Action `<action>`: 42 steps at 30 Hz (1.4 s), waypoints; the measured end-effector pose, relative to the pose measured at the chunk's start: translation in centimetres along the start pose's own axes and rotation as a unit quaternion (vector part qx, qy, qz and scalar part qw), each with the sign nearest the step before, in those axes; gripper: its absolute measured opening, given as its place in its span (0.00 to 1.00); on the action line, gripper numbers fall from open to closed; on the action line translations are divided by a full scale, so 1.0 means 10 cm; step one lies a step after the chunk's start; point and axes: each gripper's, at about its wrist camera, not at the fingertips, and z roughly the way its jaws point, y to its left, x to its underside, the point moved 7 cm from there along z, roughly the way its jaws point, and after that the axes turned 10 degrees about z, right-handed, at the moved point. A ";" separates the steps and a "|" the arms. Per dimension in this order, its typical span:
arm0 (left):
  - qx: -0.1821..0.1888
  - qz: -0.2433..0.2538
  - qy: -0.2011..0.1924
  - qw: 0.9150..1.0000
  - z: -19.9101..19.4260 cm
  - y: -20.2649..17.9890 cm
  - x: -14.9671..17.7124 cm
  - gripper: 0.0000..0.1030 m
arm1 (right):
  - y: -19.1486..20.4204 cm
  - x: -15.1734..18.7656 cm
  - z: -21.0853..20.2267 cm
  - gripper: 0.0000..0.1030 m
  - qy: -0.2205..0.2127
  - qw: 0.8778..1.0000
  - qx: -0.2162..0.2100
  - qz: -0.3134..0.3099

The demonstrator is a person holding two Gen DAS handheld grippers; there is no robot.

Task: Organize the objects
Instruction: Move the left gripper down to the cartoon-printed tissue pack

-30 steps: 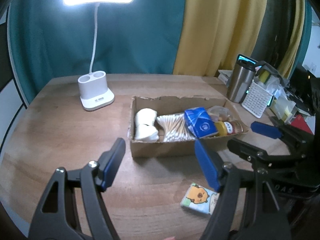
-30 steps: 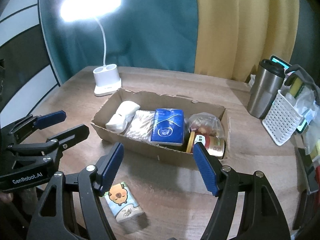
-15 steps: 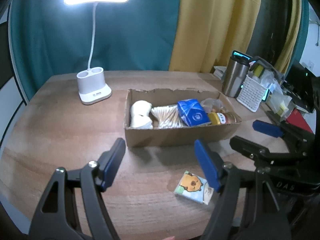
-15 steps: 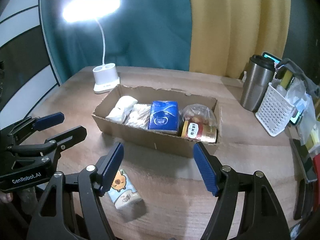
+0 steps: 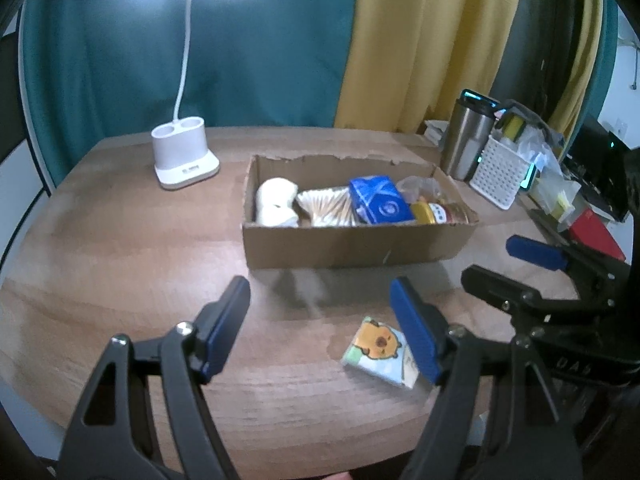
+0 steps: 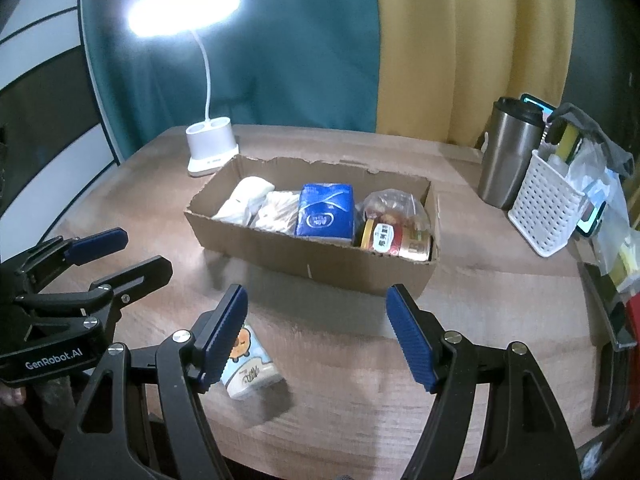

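Note:
A cardboard box (image 5: 352, 246) (image 6: 320, 264) stands mid-table and holds a white roll (image 5: 276, 204), cotton swabs (image 5: 326, 210), a blue tissue pack (image 5: 378, 200) (image 6: 326, 210), a plastic bag (image 6: 390, 204) and a jar (image 6: 394, 238). A small tissue pack with a cartoon bear (image 5: 378, 350) (image 6: 248, 364) lies on the table in front of the box. My left gripper (image 5: 324, 326) is open and empty, left of the pack. My right gripper (image 6: 316, 334) is open and empty, with the pack by its left finger.
A white desk lamp (image 5: 184, 160) (image 6: 212, 152) stands behind the box on the left. A steel tumbler (image 6: 508, 156) and a white perforated basket (image 6: 548, 208) stand at the right. The wooden table's front edge (image 6: 360, 444) is close below both grippers.
Both grippers have pulled back from the box and stayed open. The box and the bear tissue pack have not moved on the table.

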 end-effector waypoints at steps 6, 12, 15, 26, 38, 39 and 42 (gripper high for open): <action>0.010 -0.005 0.002 1.000 0.02 -0.06 0.07 0.91 | -0.04 0.10 0.00 0.73 0.006 1.000 0.002 0.002; 0.016 0.001 0.008 1.000 0.05 -0.12 0.12 0.91 | -0.11 0.18 0.00 0.73 0.009 1.000 0.007 0.009; 0.018 0.003 0.011 1.000 0.08 -0.15 0.15 0.91 | -0.15 0.22 0.00 0.73 0.010 1.000 0.009 0.013; 0.036 0.012 0.032 0.999 0.25 -0.32 0.33 0.91 | -0.26 0.40 0.10 0.73 0.026 0.999 0.016 0.018; 0.052 0.026 0.047 0.997 0.42 -0.44 0.47 0.91 | -0.35 0.52 0.23 0.73 0.040 0.999 0.023 0.026; 0.051 0.031 0.049 0.997 0.43 -0.45 0.49 0.91 | -0.36 0.52 0.23 0.73 0.041 0.999 0.023 0.027; 0.048 0.043 0.055 0.996 0.47 -0.47 0.51 0.91 | -0.39 0.52 0.24 0.73 0.040 0.998 0.022 0.032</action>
